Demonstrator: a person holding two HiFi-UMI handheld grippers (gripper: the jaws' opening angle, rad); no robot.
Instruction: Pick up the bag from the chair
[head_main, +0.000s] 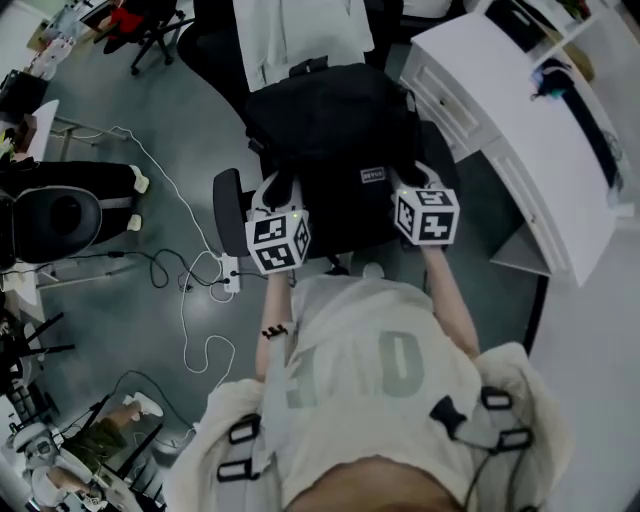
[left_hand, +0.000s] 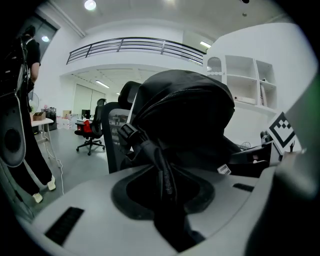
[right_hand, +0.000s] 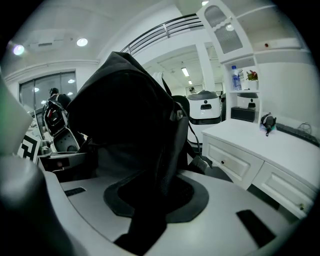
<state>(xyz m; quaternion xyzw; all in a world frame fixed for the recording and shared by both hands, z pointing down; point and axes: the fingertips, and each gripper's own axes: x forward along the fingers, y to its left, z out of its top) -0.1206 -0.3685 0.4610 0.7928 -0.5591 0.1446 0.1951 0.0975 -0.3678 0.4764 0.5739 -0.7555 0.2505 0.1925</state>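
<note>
Left tool (head_main: 278, 192), right tool (head_main: 415, 180) grip bag (head_main: 330, 120); desk (head_main: 545, 140) edge close beside right.

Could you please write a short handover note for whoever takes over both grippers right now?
Grippers: the left claw is shut on a strap of the black backpack. The right claw is shut on another of its straps.
Things: the backpack is over the seat of the black office chair, next to the white drawer desk. Whether it is clear of the seat cannot be told.
Done: both straps are gripped.
Left: bring the backpack well clear of the chair, probably keeping both claws level.
</note>
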